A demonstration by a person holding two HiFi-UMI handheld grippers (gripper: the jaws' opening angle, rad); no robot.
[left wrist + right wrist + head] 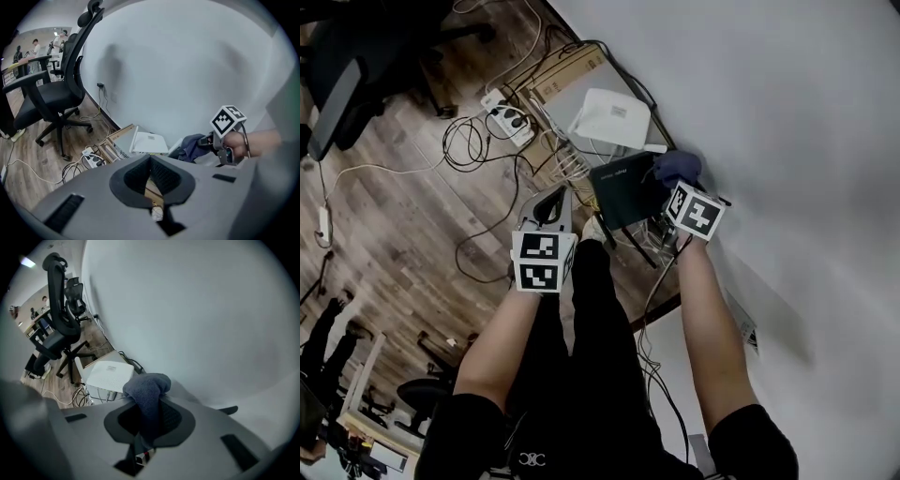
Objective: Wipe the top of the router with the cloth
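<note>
A black flat router [623, 192] stands against the white wall, above tangled cables. A white router [612, 117] [149, 142] [108, 373] lies just beyond it. My right gripper [667, 187] [149, 401] is shut on a dark blue cloth [678, 166] [146, 387] [192, 145], which bunches out past the jaws at the black router's far right corner. Whether the cloth touches that corner I cannot tell. My left gripper [551, 199] [150, 159] hangs to the left of the black router, jaws shut with nothing between them. The right gripper's body hides the black router in its own view.
A cardboard box [572, 73] lies beside the white router, and a white power strip [508, 117] with looped cables sits on the wood floor [394, 234]. An office chair [56, 101] stands further left. The white wall [787, 112] runs along the right. The person's black-trousered legs [591, 309] are below.
</note>
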